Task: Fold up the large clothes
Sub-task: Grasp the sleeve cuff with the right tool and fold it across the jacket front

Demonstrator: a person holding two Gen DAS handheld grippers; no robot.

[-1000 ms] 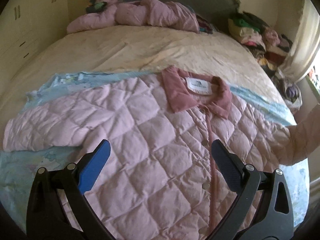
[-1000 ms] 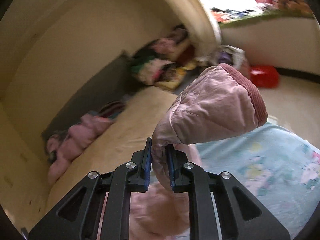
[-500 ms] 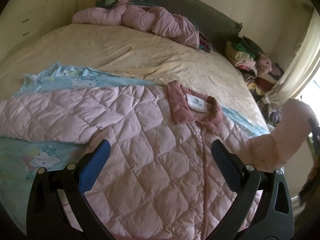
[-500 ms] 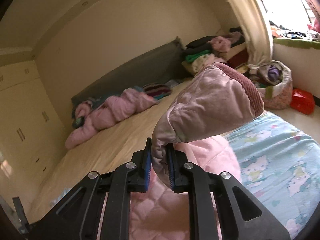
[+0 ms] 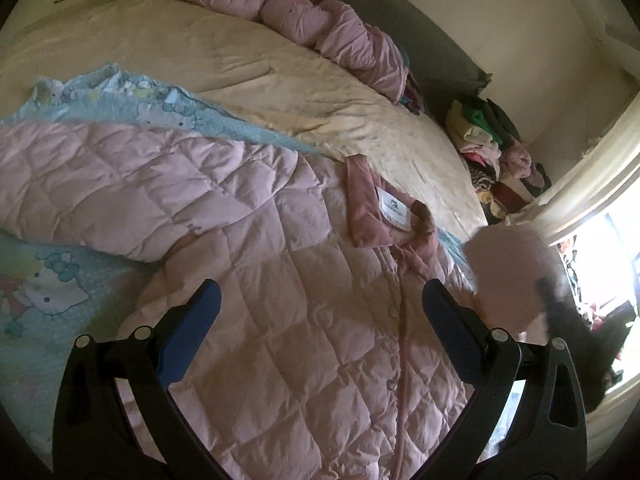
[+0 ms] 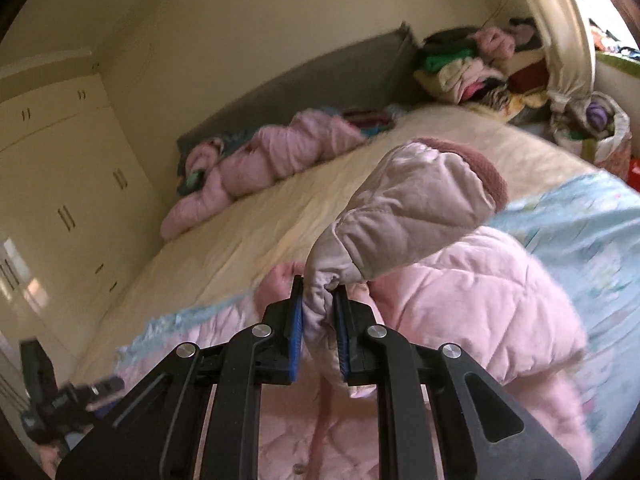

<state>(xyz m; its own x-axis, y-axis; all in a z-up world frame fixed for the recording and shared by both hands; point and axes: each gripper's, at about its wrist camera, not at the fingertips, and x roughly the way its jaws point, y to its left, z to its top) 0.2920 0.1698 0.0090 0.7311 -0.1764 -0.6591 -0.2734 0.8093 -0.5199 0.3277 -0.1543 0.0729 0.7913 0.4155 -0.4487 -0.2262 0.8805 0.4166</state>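
Note:
A pink quilted jacket (image 5: 288,304) lies face up on the bed, buttoned, with a darker pink collar (image 5: 368,216) and a white label. Its one sleeve (image 5: 104,184) lies spread out to the left. My left gripper (image 5: 320,312) is open and empty above the jacket's front. My right gripper (image 6: 318,312) is shut on the other sleeve (image 6: 408,216) and holds it lifted above the jacket body (image 6: 480,304), with the ribbed cuff (image 6: 484,168) pointing up. That raised sleeve shows blurred in the left wrist view (image 5: 508,272).
A light blue cartoon-print blanket (image 5: 40,300) lies under the jacket on a cream bedspread (image 5: 248,76). A bundle of pink bedding (image 5: 320,20) lies by the grey headboard. A clothes pile (image 5: 492,148) stands beside the bed. Wardrobes (image 6: 60,184) line the left wall.
My right gripper has carried the sleeve inward over the jacket body. My left gripper has swung its view to the left and stays open above the jacket.

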